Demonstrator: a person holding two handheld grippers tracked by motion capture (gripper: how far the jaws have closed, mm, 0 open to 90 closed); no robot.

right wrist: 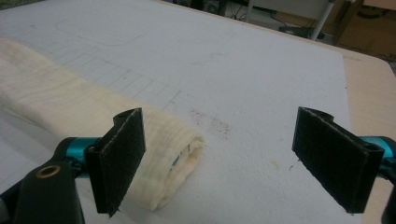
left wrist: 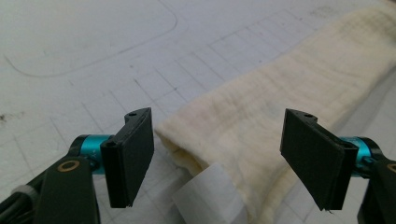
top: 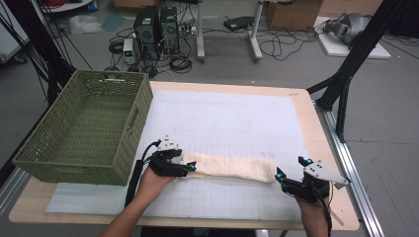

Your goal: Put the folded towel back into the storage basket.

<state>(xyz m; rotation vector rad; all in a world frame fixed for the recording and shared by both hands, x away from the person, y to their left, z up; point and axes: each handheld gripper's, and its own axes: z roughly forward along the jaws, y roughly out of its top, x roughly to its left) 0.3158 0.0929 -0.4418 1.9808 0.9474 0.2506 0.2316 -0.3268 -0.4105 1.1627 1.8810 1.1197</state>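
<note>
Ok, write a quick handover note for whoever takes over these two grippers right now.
Left gripper: jaws open, straddling the near end of the folded cream towel, pads not pressing.
Right gripper: jaws open at the towel's other end, which lies beside its left jaw, not gripped.
Towel lies flat on the white mat; green basket stands beside it, nothing visible inside.
Done: cloth folded into a strip. Left: probably grip both ends.

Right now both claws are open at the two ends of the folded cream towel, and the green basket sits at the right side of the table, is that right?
Not quite. The green basket sits at the left side of the table, as the high view shows. The rest holds: the left claw and the right claw are both open, one at each end of the folded cream towel.
</note>
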